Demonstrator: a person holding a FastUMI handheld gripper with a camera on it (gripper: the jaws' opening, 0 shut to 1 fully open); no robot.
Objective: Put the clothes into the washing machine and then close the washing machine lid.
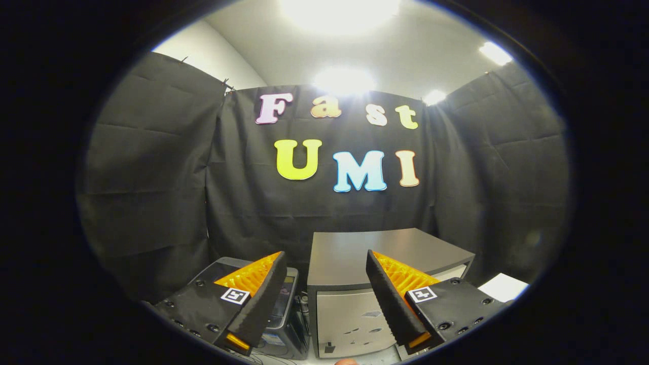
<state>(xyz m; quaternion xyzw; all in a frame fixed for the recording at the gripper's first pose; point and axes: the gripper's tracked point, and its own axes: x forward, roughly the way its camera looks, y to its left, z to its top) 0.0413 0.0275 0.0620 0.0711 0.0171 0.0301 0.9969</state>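
1. The washing machine point(284, 309) is dark grey with a glossy black lid.
2. The cabinet point(365, 284) has a dark grey-brown top and a pale grey front.
3. The ceiling point(405, 50) is white.

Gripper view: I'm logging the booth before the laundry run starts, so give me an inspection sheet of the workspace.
Surface: pale floor strip just ahead of the gripper.
Job's things: washing machine, dark with a grey top, behind the left finger; lid state unclear; clothes: nothing seen.
Clutter: grey cabinet beyond the fingers; white sheet beside it.
Gripper: gripper open, fingers apart, holding nothing.
Cables: thin ones between machine and cabinet.
Surroundings: black cloth walls, white ceiling with bright lights.
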